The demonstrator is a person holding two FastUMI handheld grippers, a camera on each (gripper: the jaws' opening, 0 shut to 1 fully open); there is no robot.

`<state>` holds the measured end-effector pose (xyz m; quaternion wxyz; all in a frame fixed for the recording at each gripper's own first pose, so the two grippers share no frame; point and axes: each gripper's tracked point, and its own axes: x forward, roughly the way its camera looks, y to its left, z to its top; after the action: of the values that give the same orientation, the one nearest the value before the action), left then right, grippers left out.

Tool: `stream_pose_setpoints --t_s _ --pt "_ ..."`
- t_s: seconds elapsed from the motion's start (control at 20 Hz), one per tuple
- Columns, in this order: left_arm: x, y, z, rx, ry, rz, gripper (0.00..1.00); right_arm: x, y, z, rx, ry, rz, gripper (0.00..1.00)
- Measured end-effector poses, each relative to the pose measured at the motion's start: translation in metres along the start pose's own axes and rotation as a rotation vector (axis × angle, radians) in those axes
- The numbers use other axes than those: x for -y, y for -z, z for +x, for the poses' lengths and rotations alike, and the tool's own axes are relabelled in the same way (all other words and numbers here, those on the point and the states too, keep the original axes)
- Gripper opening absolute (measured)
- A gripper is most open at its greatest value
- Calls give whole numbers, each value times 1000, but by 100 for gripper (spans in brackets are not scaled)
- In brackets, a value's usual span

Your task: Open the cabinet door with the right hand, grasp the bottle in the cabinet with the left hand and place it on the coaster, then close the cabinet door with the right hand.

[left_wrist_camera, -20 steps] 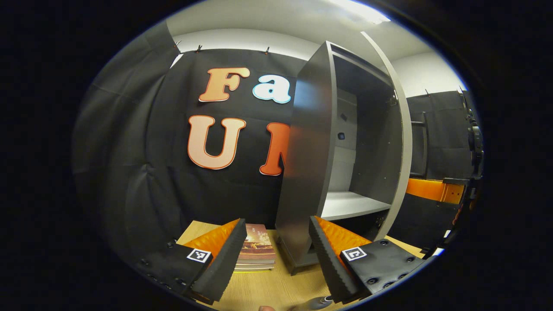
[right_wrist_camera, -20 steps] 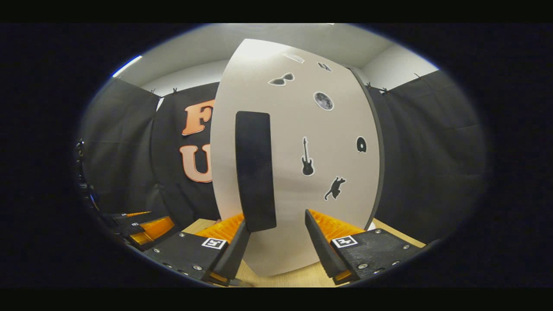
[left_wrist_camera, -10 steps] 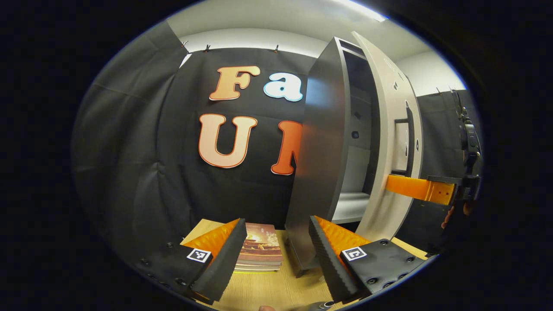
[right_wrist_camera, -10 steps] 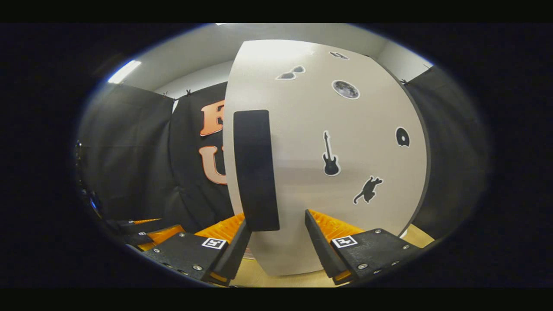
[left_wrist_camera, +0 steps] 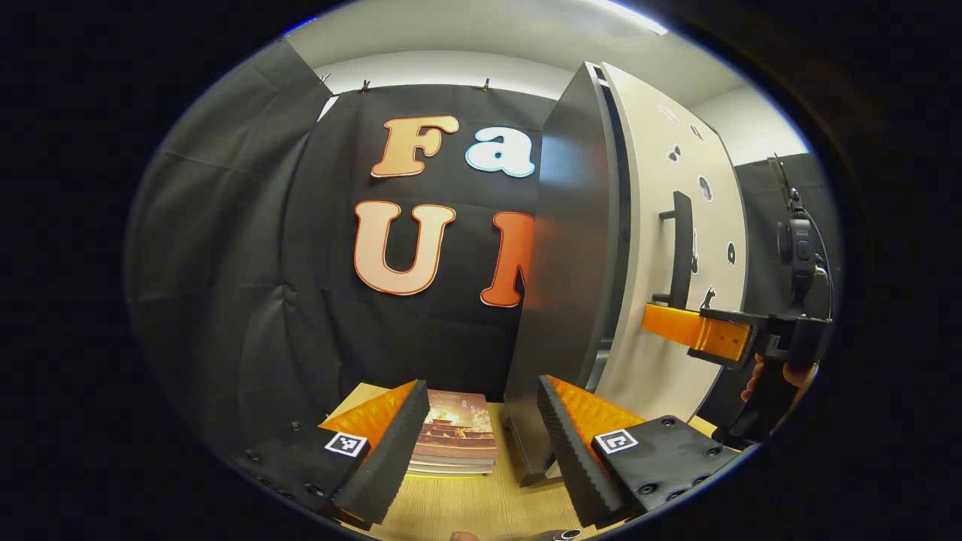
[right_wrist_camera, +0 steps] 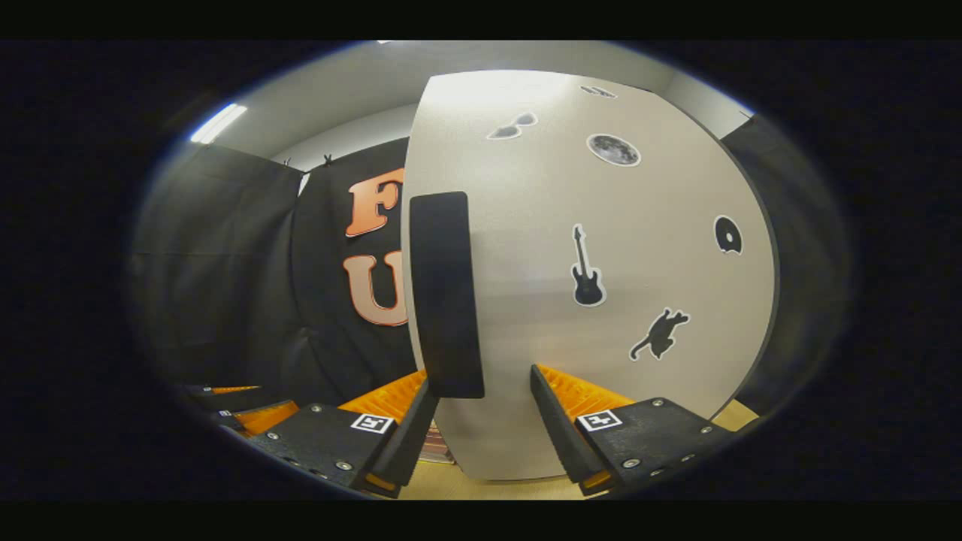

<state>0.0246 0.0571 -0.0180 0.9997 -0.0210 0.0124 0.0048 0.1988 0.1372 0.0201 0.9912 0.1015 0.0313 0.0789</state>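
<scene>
The grey cabinet (left_wrist_camera: 571,263) stands at the right on the wooden table (left_wrist_camera: 466,511). Its pale door (left_wrist_camera: 661,210), dotted with small dark stickers, lies almost flat against the front, leaving a thin gap that hides the inside. My right gripper (left_wrist_camera: 654,319) reaches to the lower end of the black bar handle (left_wrist_camera: 682,248), with a hand behind it. In the right gripper view the door (right_wrist_camera: 601,361) is very close. The handle (right_wrist_camera: 445,300) runs down between the spread fingers of the right gripper (right_wrist_camera: 481,391), by the left one. My left gripper (left_wrist_camera: 481,398) is open and holds nothing.
A stack of books (left_wrist_camera: 458,439) lies on the table to the left of the cabinet, just beyond my left fingers. A small grey rounded object (left_wrist_camera: 560,535) peeks in at the bottom edge. The left gripper (right_wrist_camera: 240,402) appears low at the left in the right gripper view.
The door has swung from wide open to almost shut, and the shelf inside is now hidden. My right gripper followed the handle round. The left gripper barely moved.
</scene>
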Motion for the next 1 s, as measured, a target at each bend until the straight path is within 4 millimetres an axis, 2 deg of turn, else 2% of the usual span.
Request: stream_pose_setpoints --t_s 0.35,0.4,0.45,0.7,0.75,0.8,0.85,1.0 --pt "-3 1 -3 -5 -22 10 94 1 1 10 6 -23 21 80" --pt "-4 0 -4 -5 -25 12 94 2 1 11 6 -29 29 77" --pt "-4 1 -5 -4 -26 14 94 2 1 10 4 -30 33 83" --pt "-6 3 -9 -11 -29 10 94 0 3 12 11 -34 -5 86" --pt "-6 3 -10 -13 -26 9 94 -2 4 10 11 -33 -8 87" --pt "-7 3 -11 -15 -23 11 94 -3 4 8 5 -26 -9 84" --pt "-8 3 -12 -16 -20 15 94 -5 4 6 0 -20 -8 92" --pt "-9 4 -13 -13 0 31 94 -5 4 -7 -2 6 -10 92"
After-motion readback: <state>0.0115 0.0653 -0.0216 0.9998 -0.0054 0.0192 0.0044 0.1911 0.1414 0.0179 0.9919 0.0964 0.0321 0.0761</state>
